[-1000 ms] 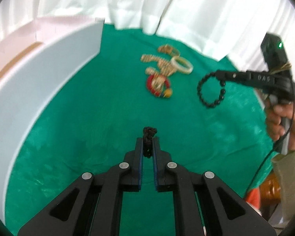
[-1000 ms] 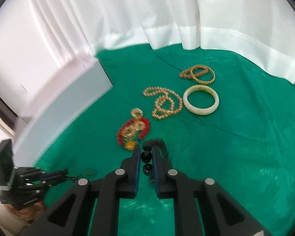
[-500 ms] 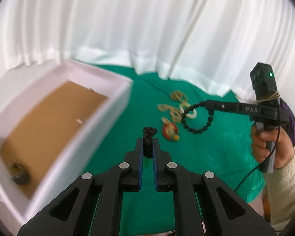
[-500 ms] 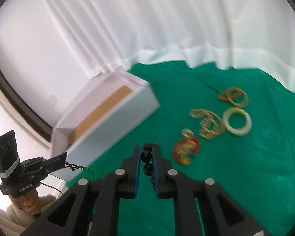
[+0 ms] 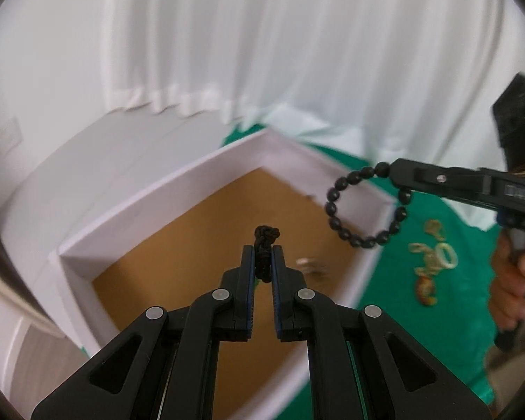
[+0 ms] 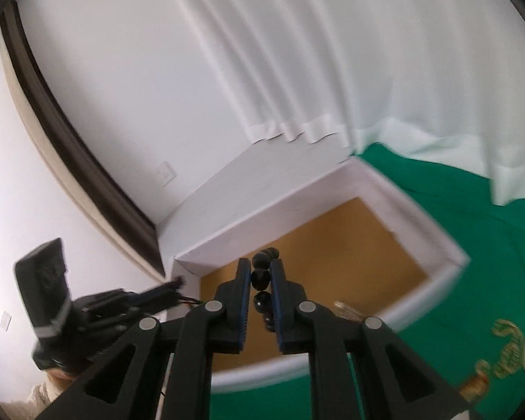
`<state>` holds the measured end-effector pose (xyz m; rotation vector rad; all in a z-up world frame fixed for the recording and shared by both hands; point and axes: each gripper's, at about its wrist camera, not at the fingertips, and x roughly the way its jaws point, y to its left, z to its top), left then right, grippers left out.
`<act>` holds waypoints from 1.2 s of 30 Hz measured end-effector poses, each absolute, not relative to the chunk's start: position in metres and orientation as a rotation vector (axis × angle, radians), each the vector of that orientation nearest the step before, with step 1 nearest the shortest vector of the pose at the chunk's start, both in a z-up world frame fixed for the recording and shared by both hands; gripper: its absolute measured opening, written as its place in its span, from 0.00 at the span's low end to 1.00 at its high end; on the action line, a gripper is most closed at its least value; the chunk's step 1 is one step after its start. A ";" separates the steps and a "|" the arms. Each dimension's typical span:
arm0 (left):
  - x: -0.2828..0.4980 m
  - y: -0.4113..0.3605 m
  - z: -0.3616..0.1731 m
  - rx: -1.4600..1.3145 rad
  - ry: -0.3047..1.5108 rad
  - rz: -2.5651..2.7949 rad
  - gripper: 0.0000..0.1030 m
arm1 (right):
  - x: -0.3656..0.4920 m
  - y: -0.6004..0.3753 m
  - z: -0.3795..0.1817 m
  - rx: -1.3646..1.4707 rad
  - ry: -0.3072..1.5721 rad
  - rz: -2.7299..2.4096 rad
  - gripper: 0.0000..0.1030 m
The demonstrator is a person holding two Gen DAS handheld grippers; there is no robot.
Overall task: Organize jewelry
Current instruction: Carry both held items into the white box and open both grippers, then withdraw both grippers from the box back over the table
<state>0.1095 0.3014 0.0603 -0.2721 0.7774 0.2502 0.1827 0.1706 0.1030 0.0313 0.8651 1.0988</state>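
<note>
My left gripper point(image 5: 262, 260) is shut on a black knotted cord point(image 5: 265, 241) and holds it above the open white box point(image 5: 164, 210) with a brown floor. My right gripper point(image 6: 261, 273) is shut on a black bead bracelet point(image 6: 260, 278); in the left wrist view the bracelet point(image 5: 364, 206) hangs as a ring from its tips over the box's far right wall. The box also shows in the right wrist view point(image 6: 437, 245). A small pale piece point(image 5: 306, 264) lies on the box floor.
Gold chains, a white bangle and a red-and-gold piece point(image 5: 434, 262) lie on the green cloth point(image 5: 455, 245) right of the box; they also show in the right wrist view point(image 6: 507, 353). White curtains point(image 5: 262, 52) hang behind. A wall and dark frame point(image 6: 70, 161) stand left.
Both grippers rose from the green cloth and swung left, from beside the box to above its open top. Each keeps its piece. The jewelry pile now lies far right.
</note>
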 end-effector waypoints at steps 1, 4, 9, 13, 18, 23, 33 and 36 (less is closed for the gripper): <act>0.112 0.309 0.050 -0.278 0.796 0.270 0.06 | 0.182 0.187 0.094 0.023 0.878 1.108 0.11; 0.116 0.327 0.020 -0.305 0.853 0.310 0.06 | 0.180 0.221 0.065 -0.026 0.905 1.111 0.11; 0.121 0.342 -0.019 -0.313 0.915 0.360 0.07 | 0.179 0.240 0.018 -0.080 0.954 1.084 0.12; 0.113 0.340 -0.032 -0.327 0.931 0.385 0.48 | 0.177 0.235 0.003 -0.127 0.951 1.038 0.20; 0.101 0.316 -0.018 -0.314 0.901 0.362 0.62 | 0.175 0.195 0.016 -0.117 0.884 0.936 0.61; 0.087 0.262 0.006 -0.257 0.851 0.272 0.76 | 0.155 0.138 0.028 -0.181 0.789 0.799 0.77; 0.070 0.137 0.005 -0.200 0.839 0.036 0.85 | 0.109 -0.033 -0.031 -0.294 0.809 0.441 0.78; 0.071 0.109 -0.010 -0.201 0.868 -0.010 0.85 | 0.093 -0.076 -0.043 -0.277 0.820 0.353 0.78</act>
